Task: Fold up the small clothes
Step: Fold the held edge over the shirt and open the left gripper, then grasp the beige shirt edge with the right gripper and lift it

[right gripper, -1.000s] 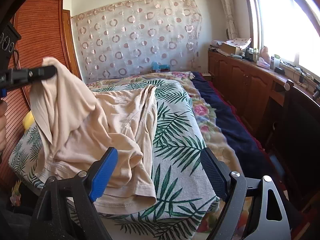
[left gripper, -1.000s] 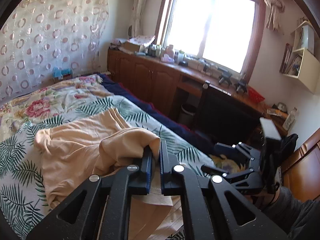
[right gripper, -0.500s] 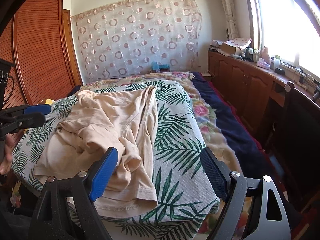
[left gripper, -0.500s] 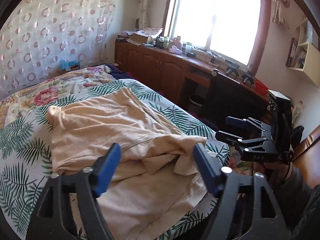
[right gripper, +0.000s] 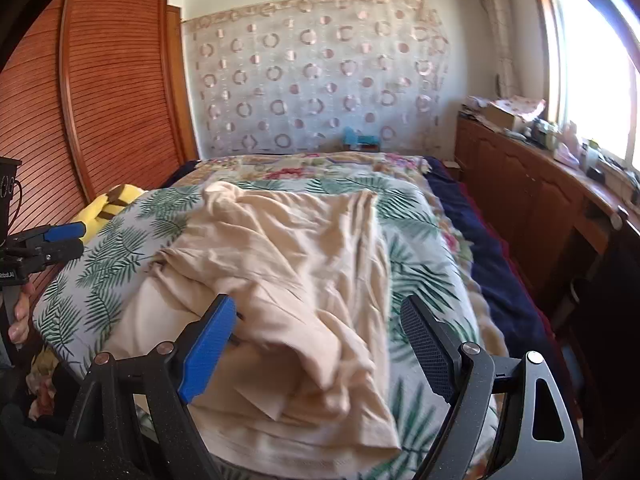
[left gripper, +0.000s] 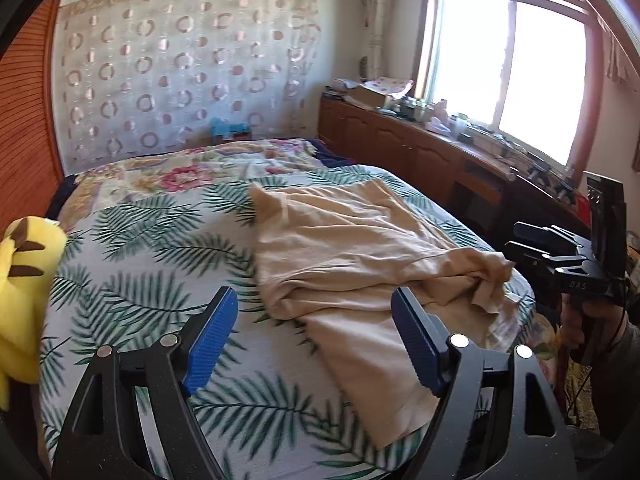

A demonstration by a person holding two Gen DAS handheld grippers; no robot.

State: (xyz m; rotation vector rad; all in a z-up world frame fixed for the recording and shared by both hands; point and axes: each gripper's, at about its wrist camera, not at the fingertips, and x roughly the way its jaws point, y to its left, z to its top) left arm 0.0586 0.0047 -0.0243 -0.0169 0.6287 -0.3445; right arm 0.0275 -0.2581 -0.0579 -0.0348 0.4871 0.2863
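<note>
A crumpled beige garment [left gripper: 344, 248] lies on the palm-leaf bedspread [left gripper: 160, 248]; it also shows in the right wrist view [right gripper: 288, 280], bunched toward the near edge of the bed. My left gripper [left gripper: 314, 336] is open and empty, hovering above the bedspread at the garment's near left edge. My right gripper [right gripper: 316, 344] is open and empty, just above the garment's bunched near part. The right gripper also shows at the right of the left wrist view [left gripper: 540, 248], and the left gripper at the left of the right wrist view [right gripper: 60, 240].
A yellow plush toy [left gripper: 24, 280] lies at the bed's left side, also in the right wrist view [right gripper: 108, 204]. A wooden cabinet [left gripper: 400, 148] with clutter runs under the window on the right. A slatted wooden wardrobe [right gripper: 100, 100] stands on the left.
My left gripper opened and let the garment drop onto the bed, then swung left. The right gripper moved forward over the garment's near part.
</note>
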